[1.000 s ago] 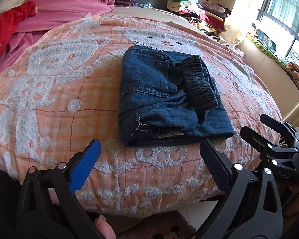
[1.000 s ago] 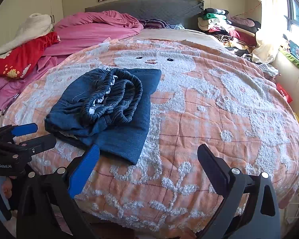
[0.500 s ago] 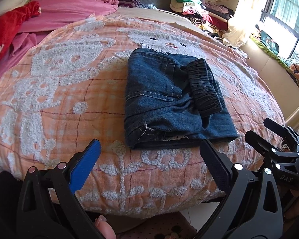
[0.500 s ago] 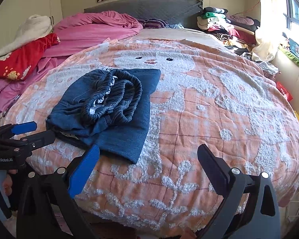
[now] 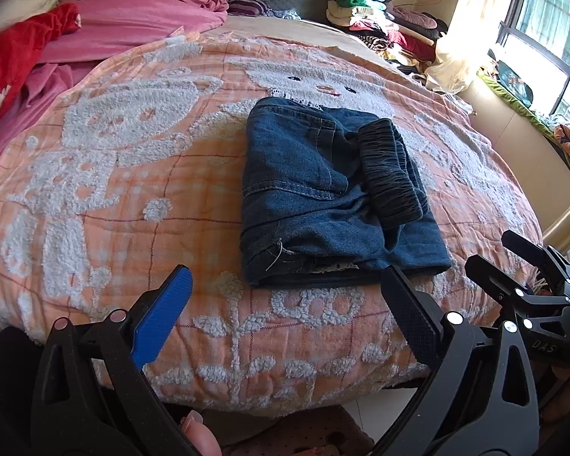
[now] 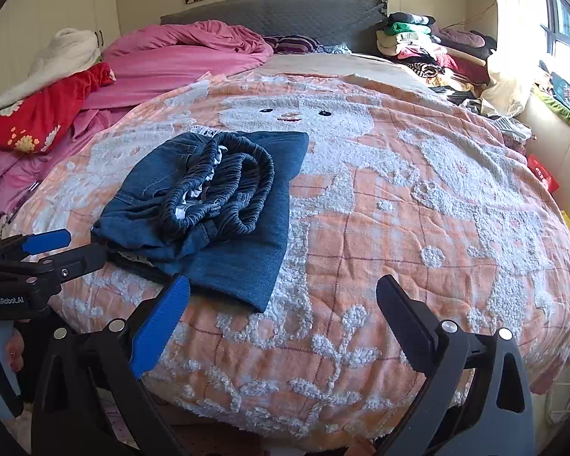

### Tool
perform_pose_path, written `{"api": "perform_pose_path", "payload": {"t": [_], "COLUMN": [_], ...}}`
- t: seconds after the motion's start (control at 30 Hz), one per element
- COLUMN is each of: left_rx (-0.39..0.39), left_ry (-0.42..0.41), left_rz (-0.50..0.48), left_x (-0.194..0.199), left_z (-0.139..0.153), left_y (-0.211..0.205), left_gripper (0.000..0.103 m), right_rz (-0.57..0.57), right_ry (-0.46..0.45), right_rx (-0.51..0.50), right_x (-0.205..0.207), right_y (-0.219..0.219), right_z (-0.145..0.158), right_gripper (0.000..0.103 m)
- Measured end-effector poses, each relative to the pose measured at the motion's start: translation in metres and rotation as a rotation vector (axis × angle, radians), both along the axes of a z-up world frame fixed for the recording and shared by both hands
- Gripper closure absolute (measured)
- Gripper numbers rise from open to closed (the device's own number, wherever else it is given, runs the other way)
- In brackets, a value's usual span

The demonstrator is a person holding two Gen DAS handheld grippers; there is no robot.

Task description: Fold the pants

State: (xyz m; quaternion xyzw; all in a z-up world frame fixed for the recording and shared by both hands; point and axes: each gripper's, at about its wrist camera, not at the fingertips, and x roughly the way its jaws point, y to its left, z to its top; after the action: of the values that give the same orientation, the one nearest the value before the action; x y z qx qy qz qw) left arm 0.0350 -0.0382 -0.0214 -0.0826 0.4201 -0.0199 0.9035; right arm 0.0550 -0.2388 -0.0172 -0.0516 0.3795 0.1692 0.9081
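Bedspread (image 5: 95,205) holds folded pants (image 5: 323,197) as before — both grippers wide, empty, unmoved.

Dark blue denim pants (image 5: 315,197) folded into a compact rectangle, flat on the orange bedspread (image 5: 114,190), near its front edge; gathered elastic waistband (image 5: 389,174) bunched on top.

Folded blue denim pants (image 5: 334,197): on orange tufted bedspread (image 5: 133,197), near its front edge; crumpled pink duvet (image 6: 186,57) behind, clothes pile (image 6: 421,45) behind-right.
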Motion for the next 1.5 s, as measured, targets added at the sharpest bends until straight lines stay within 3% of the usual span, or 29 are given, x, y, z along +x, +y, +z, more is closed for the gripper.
{"api": "perform_pose_path", "payload": {"t": [1.5], "left_rx": [0.01], "left_ry": [-0.009], "left_rz": [-0.007], "left_x": [-0.0097], "left_z": [0.01], "left_y": [-0.0002], "left_gripper": [0.009], "right_rz": [-0.019], "right_ry": [-0.005], "right_rx": [-0.008], "right_x": [-0.0076], "right_y": [0.0018], "right_z": [0.0068], "right_gripper": [0.005]}}
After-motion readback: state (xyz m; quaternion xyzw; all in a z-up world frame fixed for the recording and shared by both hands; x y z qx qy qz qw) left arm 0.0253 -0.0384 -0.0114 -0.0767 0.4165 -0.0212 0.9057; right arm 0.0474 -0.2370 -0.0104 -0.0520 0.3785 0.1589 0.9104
